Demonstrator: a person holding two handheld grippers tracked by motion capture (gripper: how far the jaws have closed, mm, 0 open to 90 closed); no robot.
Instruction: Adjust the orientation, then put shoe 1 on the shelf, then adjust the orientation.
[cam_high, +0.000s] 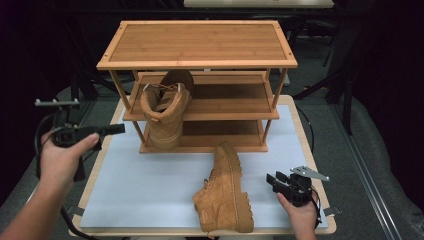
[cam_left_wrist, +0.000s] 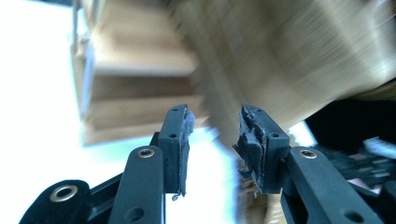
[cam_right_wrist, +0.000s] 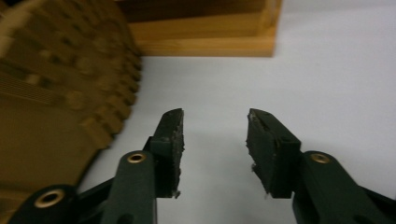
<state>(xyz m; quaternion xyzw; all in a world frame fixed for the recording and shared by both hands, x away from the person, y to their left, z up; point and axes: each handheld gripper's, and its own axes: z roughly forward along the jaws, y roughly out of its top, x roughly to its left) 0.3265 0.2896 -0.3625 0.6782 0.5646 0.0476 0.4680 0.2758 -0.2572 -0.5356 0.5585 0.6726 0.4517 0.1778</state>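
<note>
Now: white table mat (cam_high: 150, 185) | bamboo shoe rack (cam_high: 197, 45) | dark room

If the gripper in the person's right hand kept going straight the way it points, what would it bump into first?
Probably the boot lying on its side, whose sole sits just beside the right gripper. The right gripper view shows bare white mat between the jaws, so it might slip past toward the wooden rack.
</note>
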